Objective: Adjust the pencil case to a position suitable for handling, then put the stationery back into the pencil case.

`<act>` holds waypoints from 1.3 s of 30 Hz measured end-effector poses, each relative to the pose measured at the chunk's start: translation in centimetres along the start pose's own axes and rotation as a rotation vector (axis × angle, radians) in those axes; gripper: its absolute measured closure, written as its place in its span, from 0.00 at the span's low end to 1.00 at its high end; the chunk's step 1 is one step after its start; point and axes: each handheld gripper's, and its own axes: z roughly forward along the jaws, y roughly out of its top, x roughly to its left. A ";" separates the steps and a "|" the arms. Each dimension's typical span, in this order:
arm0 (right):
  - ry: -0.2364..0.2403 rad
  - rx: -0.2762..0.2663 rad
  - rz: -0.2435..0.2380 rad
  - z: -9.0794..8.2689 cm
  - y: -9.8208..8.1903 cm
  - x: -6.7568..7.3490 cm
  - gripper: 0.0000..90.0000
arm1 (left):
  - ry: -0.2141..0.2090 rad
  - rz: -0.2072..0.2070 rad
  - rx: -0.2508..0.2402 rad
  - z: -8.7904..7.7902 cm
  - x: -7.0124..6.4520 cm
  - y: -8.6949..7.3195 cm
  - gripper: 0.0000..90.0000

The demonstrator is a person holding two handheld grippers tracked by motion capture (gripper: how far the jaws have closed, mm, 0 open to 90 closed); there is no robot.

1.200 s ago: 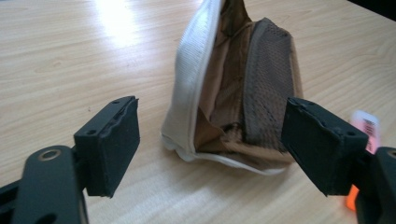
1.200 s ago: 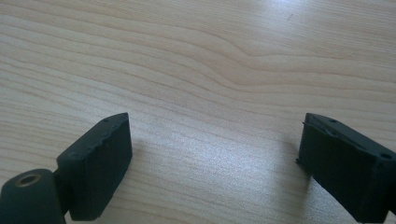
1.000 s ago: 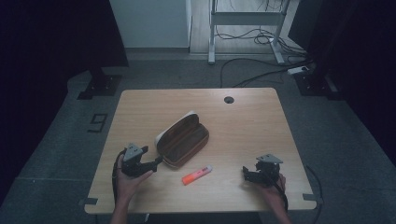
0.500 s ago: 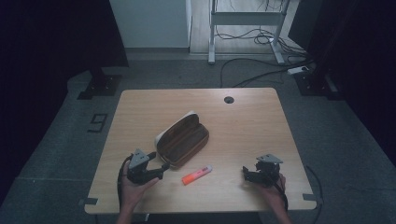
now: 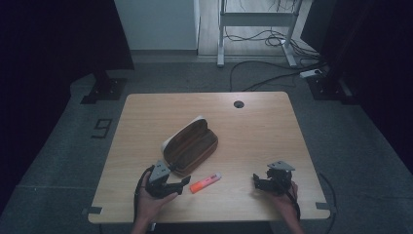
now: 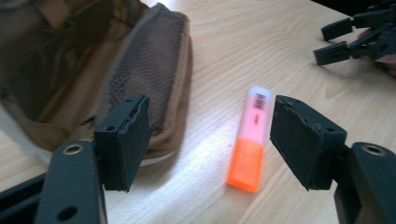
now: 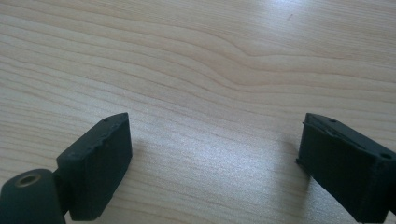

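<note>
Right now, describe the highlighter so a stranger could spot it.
On the wooden table, look near the front edge, just right of the open brown pencil case. The highlighter lies flat there: orange cap, pale pink body, the only bright thing present.

Pouch lies near the centre of the worktop. Marker lies on the worktop just before the pouch, toward the person. Left gripper sits left of the marker, close before the pouch's near end. Right gripper sits well right of the pouch.
</note>
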 end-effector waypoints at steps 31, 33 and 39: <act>0.000 0.000 0.000 0.0 0.0 0.0 0.10 | -0.034 0.057 0.102 5.0 -3.7 -0.6 0.40; 0.000 0.000 0.000 0.0 0.0 0.0 0.10 | -0.029 0.054 0.115 5.2 -3.6 -0.7 0.42; 0.000 0.000 0.000 0.0 0.0 0.0 0.10 | -0.015 0.038 0.147 6.0 -3.5 -1.2 0.46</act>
